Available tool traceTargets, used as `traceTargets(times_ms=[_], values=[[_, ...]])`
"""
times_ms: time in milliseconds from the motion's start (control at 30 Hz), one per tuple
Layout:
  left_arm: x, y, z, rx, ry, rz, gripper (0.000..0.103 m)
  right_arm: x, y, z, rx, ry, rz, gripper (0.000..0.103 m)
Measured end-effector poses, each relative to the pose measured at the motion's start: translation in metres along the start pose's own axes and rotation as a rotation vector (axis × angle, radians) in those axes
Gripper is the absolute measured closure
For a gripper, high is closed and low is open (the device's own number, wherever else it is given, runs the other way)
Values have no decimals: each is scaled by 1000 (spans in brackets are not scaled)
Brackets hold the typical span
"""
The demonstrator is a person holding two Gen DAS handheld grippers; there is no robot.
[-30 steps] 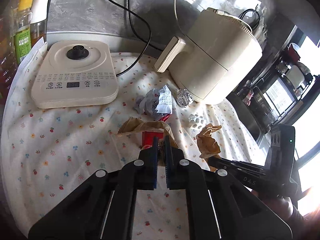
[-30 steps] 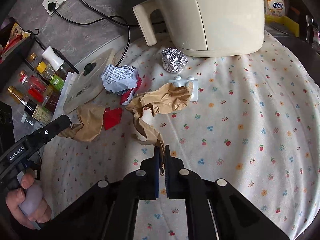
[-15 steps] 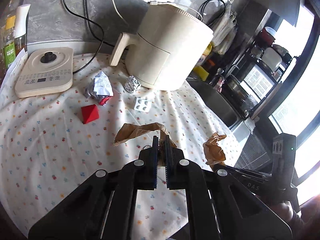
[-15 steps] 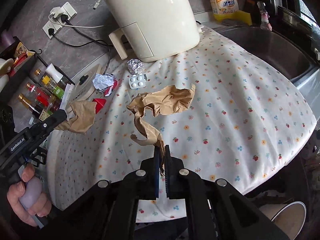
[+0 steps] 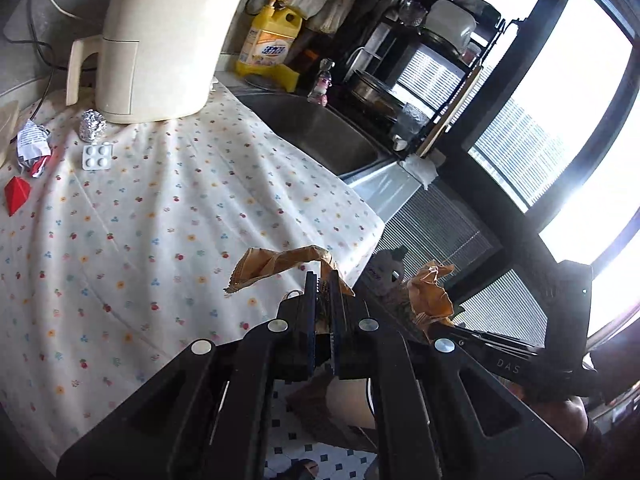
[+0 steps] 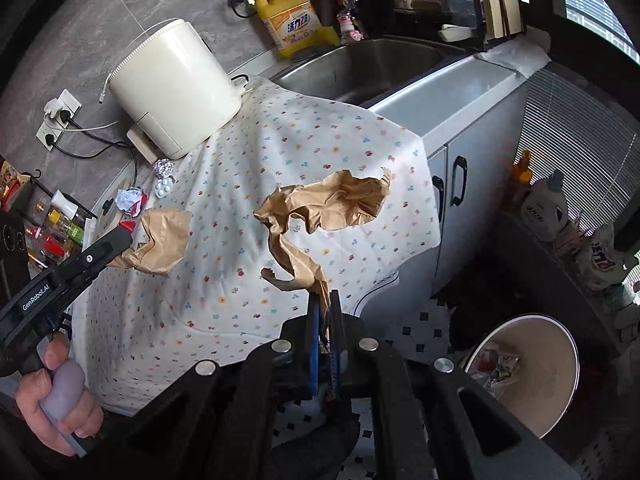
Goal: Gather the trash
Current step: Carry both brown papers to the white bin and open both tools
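1. My right gripper [image 6: 325, 300] has its jaws pinched tight on the tail of a long crumpled brown paper scrap [image 6: 332, 204], which hangs in the air in front of the counter's edge.
2. My left gripper [image 5: 322, 284] is clamped on a second crumpled brown paper piece [image 5: 280, 266], also lifted clear of the cloth; its black body reads "GenRobot.AI" in the right wrist view.
3. Below me on the tiled floor stands a round bin [image 6: 556, 376], open at the top, with a little mixed rubbish inside, some of it red; I cannot tell more.
4. The floral tablecloth [image 6: 224, 280] covers the counter. Trash left on it at the far side: a red paper piece [image 5: 17, 194], a blister pack of four pills [image 5: 96, 157], a crumpled printed wrapper [image 5: 32, 144] and a foil ball [image 5: 92, 125].
5. Behind them stands a cream air fryer [image 5: 160, 40].
6. Beside it is a steel sink [image 6: 372, 68]; whether anything lies in it I cannot tell.
7. Farthest, a yellow detergent jug [image 6: 294, 20] with Chinese lettering I cannot read surely.
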State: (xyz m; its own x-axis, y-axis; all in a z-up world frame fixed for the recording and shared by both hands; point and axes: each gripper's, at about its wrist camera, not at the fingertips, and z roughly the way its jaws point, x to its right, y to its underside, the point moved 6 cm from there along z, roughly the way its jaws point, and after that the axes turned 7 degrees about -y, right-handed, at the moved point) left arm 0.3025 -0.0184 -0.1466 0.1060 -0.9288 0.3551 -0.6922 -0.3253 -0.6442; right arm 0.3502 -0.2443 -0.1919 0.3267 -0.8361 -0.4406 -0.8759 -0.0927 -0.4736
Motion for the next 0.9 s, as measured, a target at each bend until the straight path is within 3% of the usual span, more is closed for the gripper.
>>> traceTargets(times_ms=[367,667,700,733,800,900], values=[[129,51,49,-120,148,127,97,125,59,-76,45,140,191,97],[199,96,75,-193,214,176,97,186,104,-104,16,187,257,94],[203,100,76,-199,216,180,97,191,108,-103,4,186,263,89],[206,104,78,-206,217,184,97,196,112,-104,1,176,273,69],[211,111,81,-217,218,191,97,206,118,-111,28,182,303,45],[215,121,85,-235,215,197,97,220,126,-120,36,191,326,45]])
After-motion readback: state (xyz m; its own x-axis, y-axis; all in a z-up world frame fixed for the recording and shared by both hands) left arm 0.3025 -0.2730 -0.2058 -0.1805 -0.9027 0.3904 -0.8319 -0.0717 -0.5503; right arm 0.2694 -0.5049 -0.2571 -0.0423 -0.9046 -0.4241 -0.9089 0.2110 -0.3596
